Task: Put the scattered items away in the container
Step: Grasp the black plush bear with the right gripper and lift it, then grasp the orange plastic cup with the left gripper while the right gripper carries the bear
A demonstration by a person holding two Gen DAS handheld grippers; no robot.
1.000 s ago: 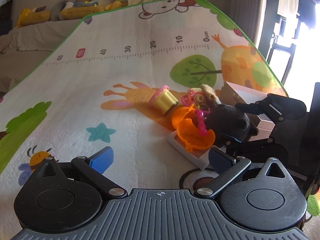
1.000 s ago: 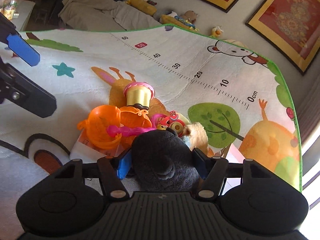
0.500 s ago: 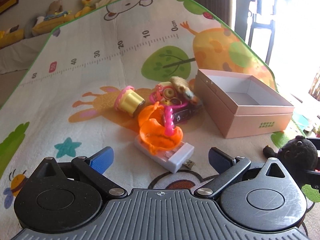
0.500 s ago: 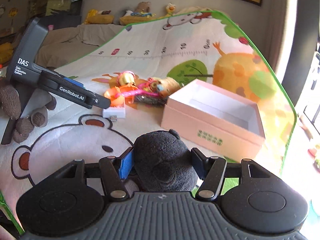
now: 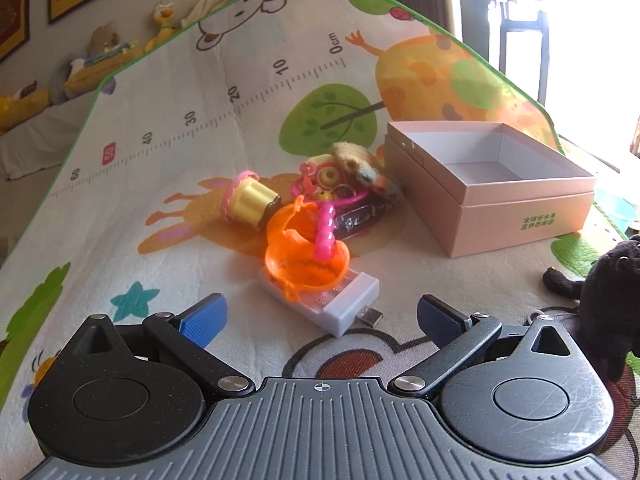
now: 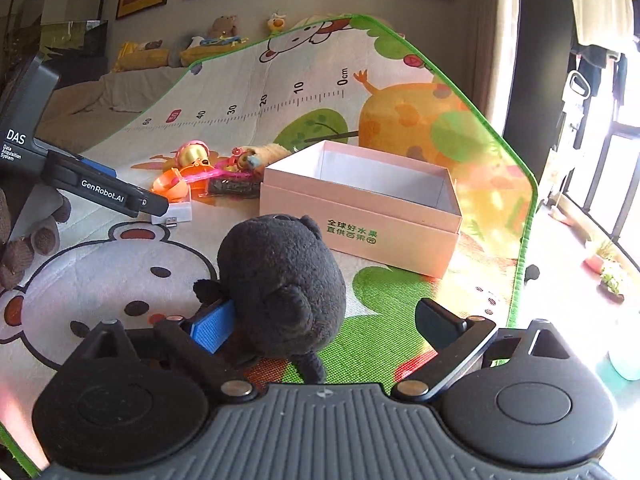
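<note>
The black plush toy (image 6: pixel 280 280) rests on the play mat just short of the open pink box (image 6: pixel 360 220). My right gripper (image 6: pixel 325 322) is open around it: the left blue pad touches the plush and the right finger stands clear. The left wrist view catches the plush (image 5: pixel 612 280) at its right edge, with the pink box (image 5: pixel 520 208) empty inside. My left gripper (image 5: pixel 322 314) is open and holds nothing. It hovers before a pile: an orange shell (image 5: pixel 304 256) on a white USB device (image 5: pixel 340 300), a yellow cupcake toy (image 5: pixel 248 200), a pink wand (image 5: pixel 326 232) and a tan plush (image 5: pixel 356 160).
The cartoon play mat (image 5: pixel 160 80) ends in a green border by a bright window side at right. A dark packet (image 5: pixel 360 216) lies under the wand. A gloved hand (image 6: pixel 24 248) holds the left gripper. Stuffed toys (image 6: pixel 220 28) line a sofa at the back.
My right gripper carried the black plush from the pile to the near side of the box, then opened and let it go. The left gripper's view swung right toward the box.
</note>
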